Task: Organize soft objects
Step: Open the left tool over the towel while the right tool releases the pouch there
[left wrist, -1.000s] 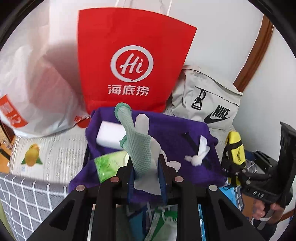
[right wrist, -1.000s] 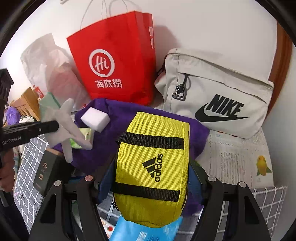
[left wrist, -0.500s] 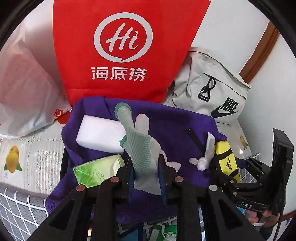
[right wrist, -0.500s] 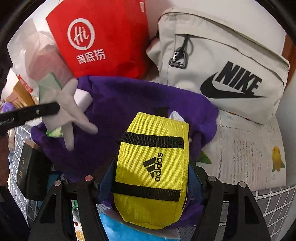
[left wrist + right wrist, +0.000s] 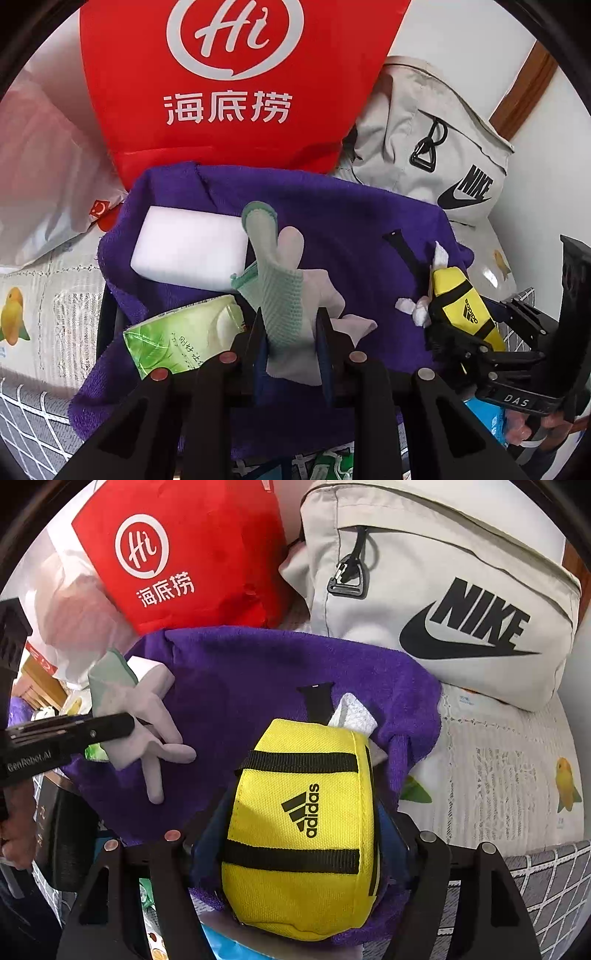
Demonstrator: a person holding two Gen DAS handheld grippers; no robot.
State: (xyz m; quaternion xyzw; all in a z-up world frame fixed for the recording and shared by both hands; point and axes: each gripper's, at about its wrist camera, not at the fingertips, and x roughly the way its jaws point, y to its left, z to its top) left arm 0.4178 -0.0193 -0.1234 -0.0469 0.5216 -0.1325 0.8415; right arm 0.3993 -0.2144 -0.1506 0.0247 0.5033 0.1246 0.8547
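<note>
My left gripper (image 5: 290,325) is shut on a grey and green work glove (image 5: 280,291), held over a purple towel (image 5: 332,221) that lines a bin. The glove (image 5: 147,716) and left gripper (image 5: 125,722) also show in the right wrist view. My right gripper (image 5: 299,834) is shut on a yellow Adidas pouch (image 5: 299,823) just above the towel's (image 5: 240,672) near right part; the pouch (image 5: 463,306) also shows in the left wrist view. On the towel lie a white sponge block (image 5: 188,251), a green tissue pack (image 5: 181,339), a black strap (image 5: 402,251) and a white crumpled tissue (image 5: 417,310).
A red Hi paper bag (image 5: 229,81) and a beige Nike bag (image 5: 443,590) stand behind the bin against the wall. A white plastic bag (image 5: 40,177) lies at left. A bird-print cloth (image 5: 498,775) covers the surface at right, with grid-pattern fabric (image 5: 546,886) in front.
Both grippers have moved forward and down toward the purple towel, still holding the glove and the pouch. The bags behind loom larger.
</note>
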